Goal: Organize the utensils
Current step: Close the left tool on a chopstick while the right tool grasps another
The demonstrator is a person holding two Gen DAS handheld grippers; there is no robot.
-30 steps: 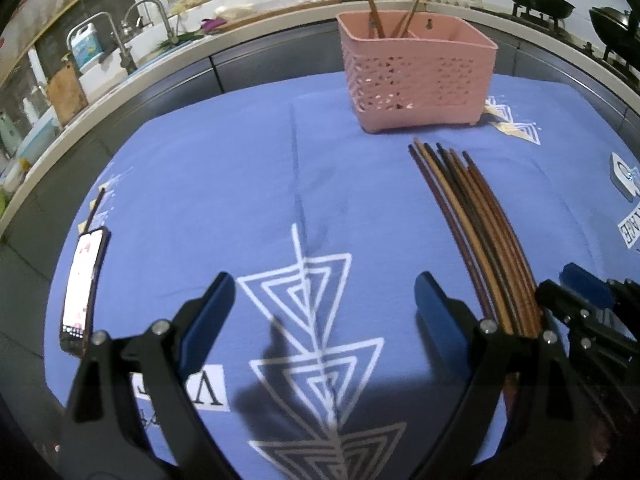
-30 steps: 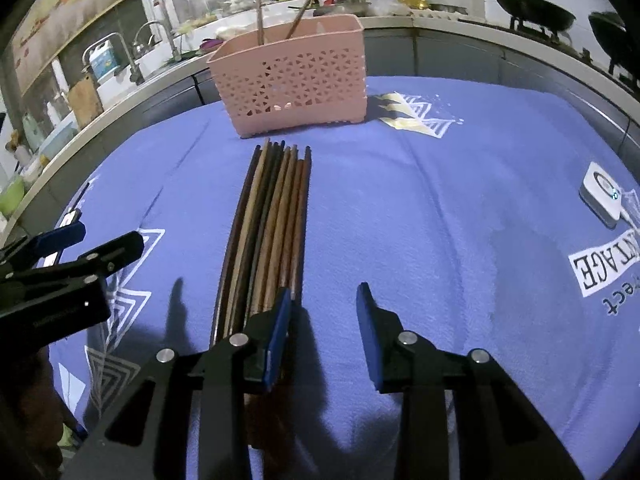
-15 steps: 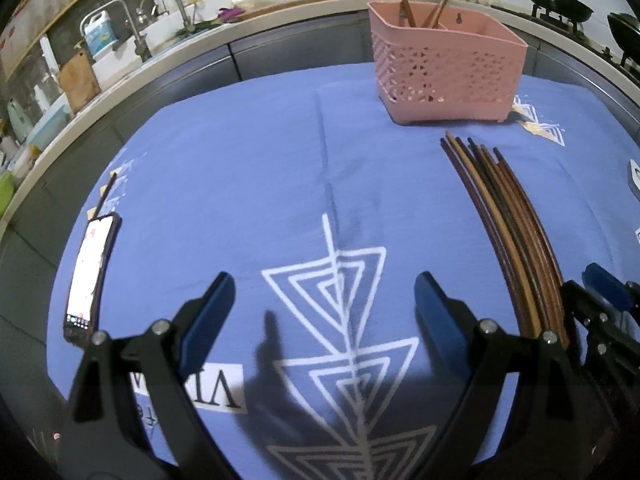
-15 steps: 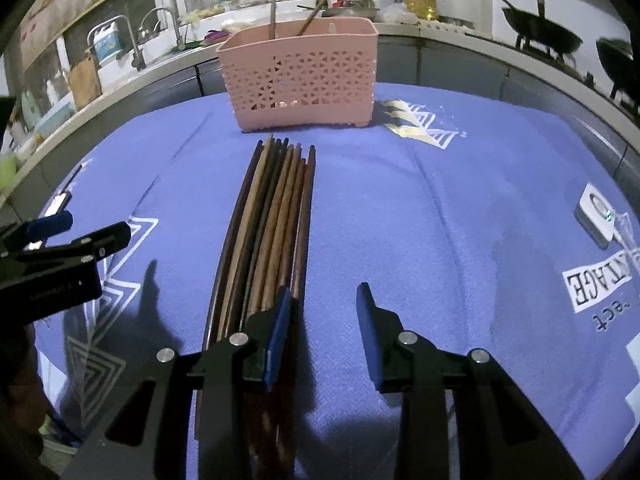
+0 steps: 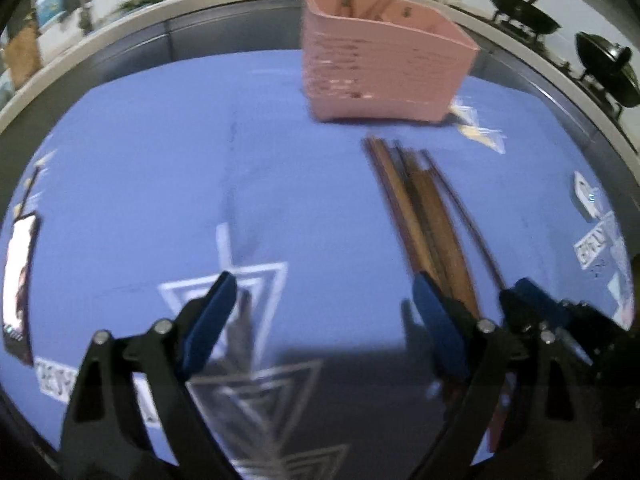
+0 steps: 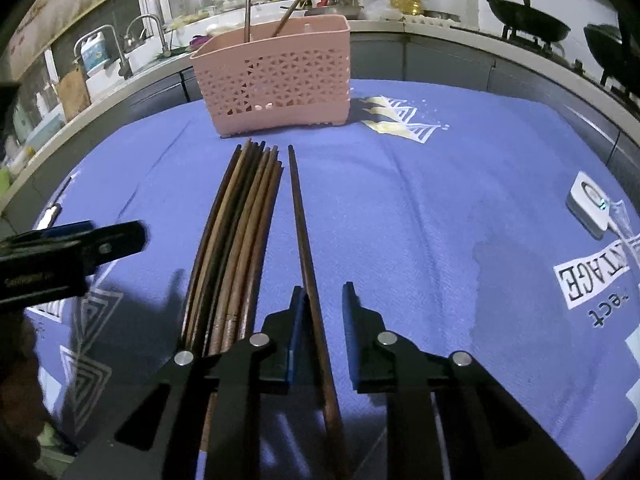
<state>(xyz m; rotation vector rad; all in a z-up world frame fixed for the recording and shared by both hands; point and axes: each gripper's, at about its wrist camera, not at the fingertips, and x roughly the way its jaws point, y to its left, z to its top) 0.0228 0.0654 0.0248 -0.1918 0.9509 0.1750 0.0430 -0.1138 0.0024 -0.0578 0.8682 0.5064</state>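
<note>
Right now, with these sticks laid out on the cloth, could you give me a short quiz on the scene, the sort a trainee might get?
1. True or false: the pink basket already has chopsticks standing in it.
2. Pick one. The single chopstick, lying apart from the bundle, is: A) between the fingers of the right gripper; B) inside the basket; C) under a plate.
3. What colour is the cloth under everything?

Key: 1 true, two stand in it. 2 A; the jaws have just been closing around it, with a gap left at one pad. 3 blue.
</note>
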